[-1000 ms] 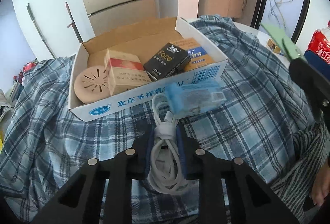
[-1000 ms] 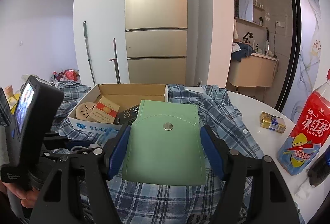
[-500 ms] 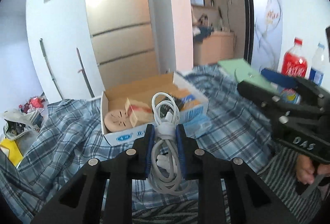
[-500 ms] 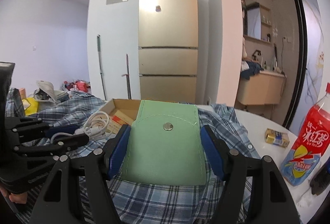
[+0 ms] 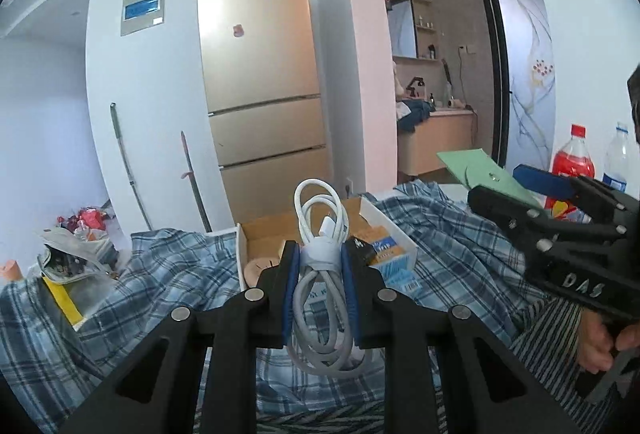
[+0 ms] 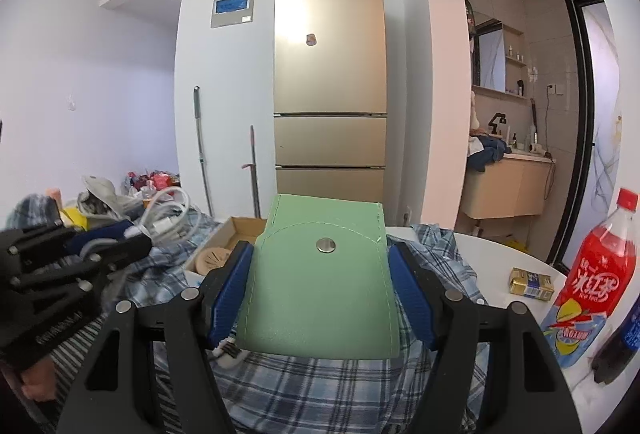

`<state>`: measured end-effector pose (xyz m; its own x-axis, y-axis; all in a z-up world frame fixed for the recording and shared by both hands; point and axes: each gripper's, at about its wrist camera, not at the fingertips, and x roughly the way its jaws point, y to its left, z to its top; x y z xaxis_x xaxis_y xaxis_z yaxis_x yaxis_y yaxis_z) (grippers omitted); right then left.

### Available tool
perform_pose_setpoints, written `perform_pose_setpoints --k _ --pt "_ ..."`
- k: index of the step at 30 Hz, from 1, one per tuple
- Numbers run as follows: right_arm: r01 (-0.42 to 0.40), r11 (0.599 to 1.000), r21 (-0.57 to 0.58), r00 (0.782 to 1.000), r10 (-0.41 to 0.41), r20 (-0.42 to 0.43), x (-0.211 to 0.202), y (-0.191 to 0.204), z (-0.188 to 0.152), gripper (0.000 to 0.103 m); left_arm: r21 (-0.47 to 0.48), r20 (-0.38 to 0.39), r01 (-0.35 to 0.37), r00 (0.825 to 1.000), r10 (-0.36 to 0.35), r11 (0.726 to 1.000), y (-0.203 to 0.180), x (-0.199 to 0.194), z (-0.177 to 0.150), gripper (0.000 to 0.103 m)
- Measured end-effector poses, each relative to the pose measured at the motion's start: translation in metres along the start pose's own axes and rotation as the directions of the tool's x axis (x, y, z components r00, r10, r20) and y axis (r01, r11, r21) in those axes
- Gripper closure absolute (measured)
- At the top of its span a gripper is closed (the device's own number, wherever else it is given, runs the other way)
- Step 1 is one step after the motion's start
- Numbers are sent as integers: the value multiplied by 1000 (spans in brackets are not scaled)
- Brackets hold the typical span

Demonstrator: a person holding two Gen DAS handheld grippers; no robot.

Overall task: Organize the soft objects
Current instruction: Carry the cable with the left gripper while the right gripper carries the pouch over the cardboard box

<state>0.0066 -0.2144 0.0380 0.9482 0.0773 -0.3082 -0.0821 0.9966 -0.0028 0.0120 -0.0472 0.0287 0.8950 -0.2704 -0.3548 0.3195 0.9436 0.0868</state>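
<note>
Left gripper: left gripper is clamped tight on the coiled white cable, blue pads pinching the bundle at its wrap band, loops sticking out above and below the grip
Right gripper: right gripper has its jaws set wide and pressing on both side edges of the green snap pouch, flap and metal snap facing the camera
Where the things are: both are in the air, held above the blue plaid cloth; the cardboard box sits on that cloth just beyond the cable
Done so far: my read is two soft items are picked up, one per hand; the box already holds a round tan disc and a few small packets
Still to do: neither the cable nor the pouch is set down anywhere yet, and it isn't clear to me whether they go into the box or the pouch takes the cable
Hidden or cut off: most of the box interior sits behind the left gripper's fingers and the cable, so its contents can't be counted
Hard to make out: packet labels in the box are too small to read; whether the pouch snap is fastened, I can't tell
Edge of view: a red drink bottle and a small yellow packet stand on the white table to the right, well apart from the box; the clutter on the far left is a blur
</note>
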Motion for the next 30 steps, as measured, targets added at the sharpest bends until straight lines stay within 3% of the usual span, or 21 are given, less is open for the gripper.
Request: perform_pose_setpoints --k 5,7,13,17,24,30 --pt "-2 1000 -5 1000 2 10 -3 2 30 35 -36 42 -41 998 43 998 10 -5 18 80" --pt "-48 999 -7 999 48 -2 -1 3 44 35 -54 62 -52 997 55 997 18 -6 31 80" --pt "-38 999 -21 997 40 64 1 9 68 35 -80 131 -84 987 94 993 29 -9 69 80" --pt "-62 998 10 994 61 89 10 6 93 35 -85 146 -111 982 122 990 30 -3 91 80" --pt "-20 1000 11 984 18 175 21 0 133 35 -99 148 -106 982 119 989 35 12 129 80" --pt "-44 999 21 982 39 183 35 2 142 35 -93 148 -117 980 130 989 39 22 143 80"
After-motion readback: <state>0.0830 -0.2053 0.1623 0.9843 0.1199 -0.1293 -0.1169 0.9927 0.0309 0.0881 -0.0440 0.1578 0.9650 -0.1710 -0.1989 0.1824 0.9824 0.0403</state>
